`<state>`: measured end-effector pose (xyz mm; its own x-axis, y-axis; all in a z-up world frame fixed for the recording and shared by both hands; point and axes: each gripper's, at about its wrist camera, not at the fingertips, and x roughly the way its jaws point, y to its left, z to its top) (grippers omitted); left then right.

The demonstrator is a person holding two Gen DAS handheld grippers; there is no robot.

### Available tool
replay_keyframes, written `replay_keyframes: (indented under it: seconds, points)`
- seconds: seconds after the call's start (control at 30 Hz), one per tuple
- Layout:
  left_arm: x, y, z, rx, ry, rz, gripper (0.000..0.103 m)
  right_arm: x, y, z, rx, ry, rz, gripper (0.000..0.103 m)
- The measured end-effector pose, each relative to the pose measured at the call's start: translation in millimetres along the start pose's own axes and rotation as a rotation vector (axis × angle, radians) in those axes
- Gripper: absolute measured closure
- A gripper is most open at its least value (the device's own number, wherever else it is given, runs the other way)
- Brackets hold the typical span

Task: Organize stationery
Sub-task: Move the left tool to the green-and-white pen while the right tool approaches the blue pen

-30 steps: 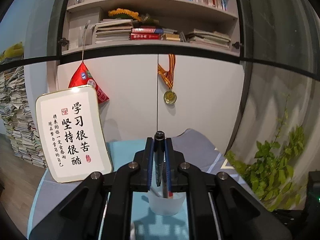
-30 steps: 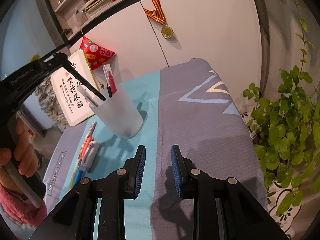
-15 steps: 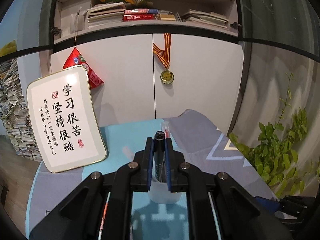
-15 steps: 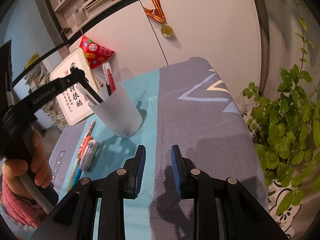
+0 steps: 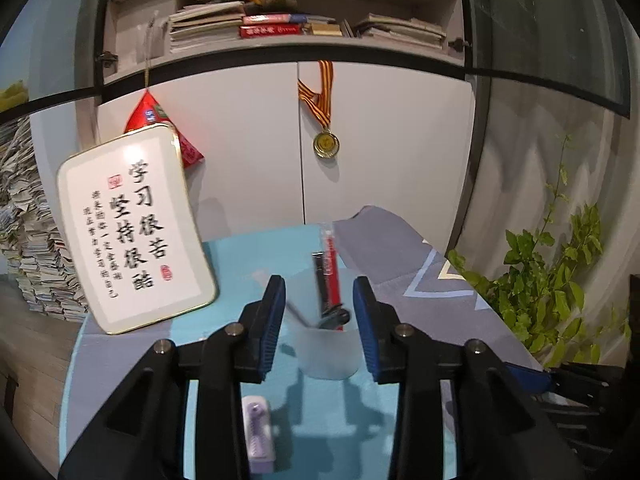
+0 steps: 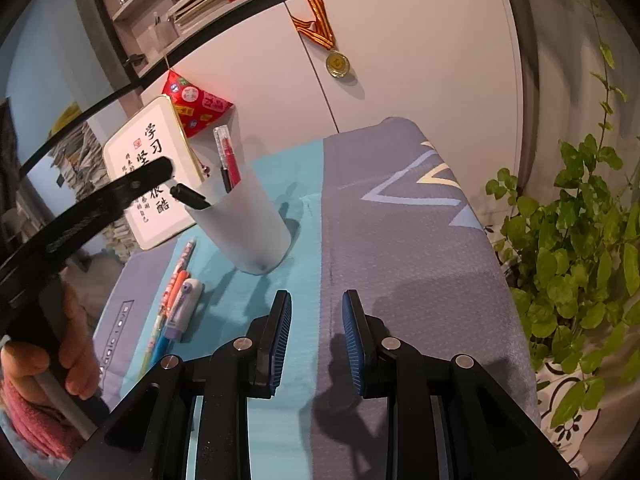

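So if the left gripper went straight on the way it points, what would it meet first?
Probably the cup: it sits dead ahead between the open jaws of the left gripper, pens inside. Depth is unclear.

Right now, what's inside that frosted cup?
The frosted cup holds a red pen and a black marker leaning on its rim. Their lower ends are blurred by the frosted wall.

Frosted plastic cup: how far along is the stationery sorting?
Done: a red pen and a black marker stand in the frosted plastic cup. In hand: nothing; the left gripper has just opened, releasing the marker, and the right gripper is empty. Left: the orange pens and purple-white correction tape on the cloth.
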<state>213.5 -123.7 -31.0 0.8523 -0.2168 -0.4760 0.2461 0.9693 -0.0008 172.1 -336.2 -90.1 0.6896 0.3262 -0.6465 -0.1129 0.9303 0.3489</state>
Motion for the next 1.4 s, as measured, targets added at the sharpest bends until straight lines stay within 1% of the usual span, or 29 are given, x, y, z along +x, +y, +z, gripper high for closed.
replay_keyframes:
  seconds: [0.13, 0.2, 0.3, 0.37, 0.43, 0.57, 0.63, 0.73, 0.8, 0.9, 0.97, 1.03, 1.23, 1.4]
  points:
    - [-20, 33, -5, -0.073, 0.013, -0.011, 0.069, 0, 12, 0, -0.02, 0.008, 0.002, 0.077]
    - [-27, 50, -14, -0.098, 0.029, 0.006, 0.07, 1, 20, -1, -0.035, 0.016, 0.007, 0.077]
    - [-31, 76, -37, -0.114, 0.083, 0.05, 0.07, 5, 35, -3, -0.071, 0.036, 0.02, 0.077]
    - [-30, 87, -52, -0.118, 0.129, 0.049, 0.071, 10, 47, -5, -0.094, 0.056, 0.029, 0.077]
    - [-28, 93, -69, -0.118, 0.178, 0.036, 0.072, 15, 56, -6, -0.114, 0.076, 0.03, 0.077]
    - [-22, 91, -97, -0.104, 0.265, -0.022, 0.072, 28, 81, -12, -0.173, 0.131, 0.039, 0.077]
    - [-18, 84, -109, -0.075, 0.299, -0.053, 0.072, 32, 92, -14, -0.21, 0.149, 0.035, 0.077]
    - [-10, 77, -118, -0.047, 0.331, -0.068, 0.073, 36, 104, -17, -0.244, 0.163, 0.024, 0.077]
    - [-7, 77, -122, -0.048, 0.344, -0.077, 0.083, 36, 110, -17, -0.253, 0.169, 0.016, 0.077]
    - [0, 82, -127, -0.063, 0.369, -0.083, 0.089, 37, 115, -19, -0.262, 0.179, 0.008, 0.077]
    - [2, 89, -131, -0.087, 0.383, -0.085, 0.088, 40, 121, -19, -0.27, 0.192, 0.014, 0.077]
    - [0, 95, -135, -0.116, 0.385, -0.104, 0.088, 44, 129, -21, -0.291, 0.208, 0.014, 0.077]
    - [-13, 107, -140, -0.12, 0.377, -0.08, 0.089, 63, 157, -31, -0.345, 0.285, 0.064, 0.077]
    - [-24, 120, -147, -0.156, 0.375, -0.095, 0.089, 79, 181, -40, -0.382, 0.347, 0.097, 0.077]
